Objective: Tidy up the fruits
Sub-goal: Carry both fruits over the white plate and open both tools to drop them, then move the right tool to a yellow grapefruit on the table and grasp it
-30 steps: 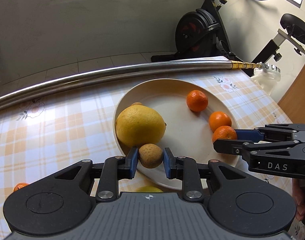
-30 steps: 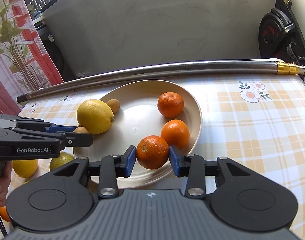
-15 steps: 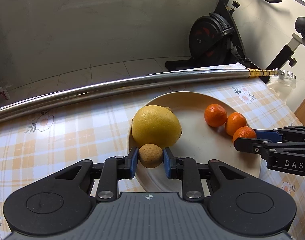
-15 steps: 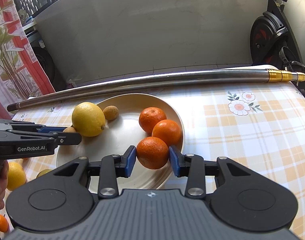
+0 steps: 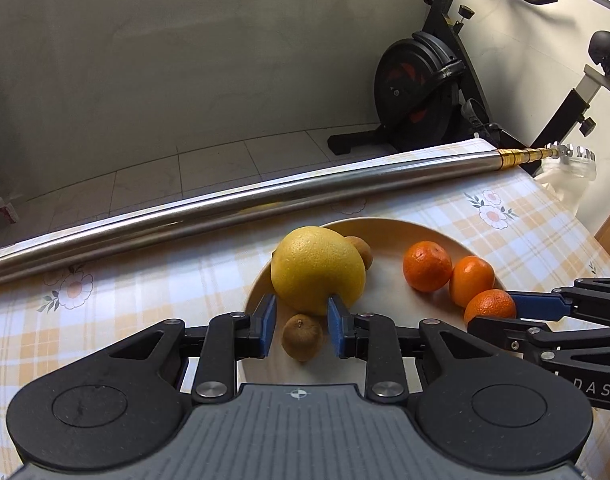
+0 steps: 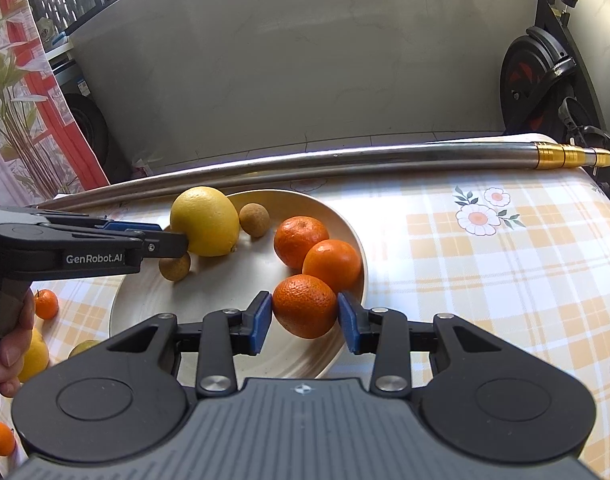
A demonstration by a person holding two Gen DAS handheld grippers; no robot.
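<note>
Nearest in the left wrist view, the left tool [image 5: 299,320] stands slightly open: a small brown fruit [image 5: 302,337] lies between its blue pads with a visible gap on either side, resting on the near part of the plate [image 5: 389,228]. Half a second ago the same fruit was clamped pad to pad and carried above the rim, so it has just been let go. I judge this item delivered, with only the tool's withdrawal outstanding. Nearest in the right wrist view, the right tool [image 6: 305,316] is closed on a mandarin [image 6: 305,306], both pads pressed to its skin, at the plate's near right rim. That grip is unchanged from the earlier frames. Whether the mandarin bears on the plate cannot be told, so this item is not yet released. Just beyond it sit two more mandarins [image 6: 301,240], touching one another. A large yellow citrus [image 5: 317,268] lies directly beyond the left pads, and a second brown fruit [image 5: 361,250] sits behind it. Off the plate on the checked worktop [image 6: 505,280], below the left tool's handle, a loose small mandarin [image 6: 46,304] and a yellow fruit [image 6: 35,354] are still to be collected. Further back a steel pole [image 5: 265,204] lies across the worktop's far edge.
</note>
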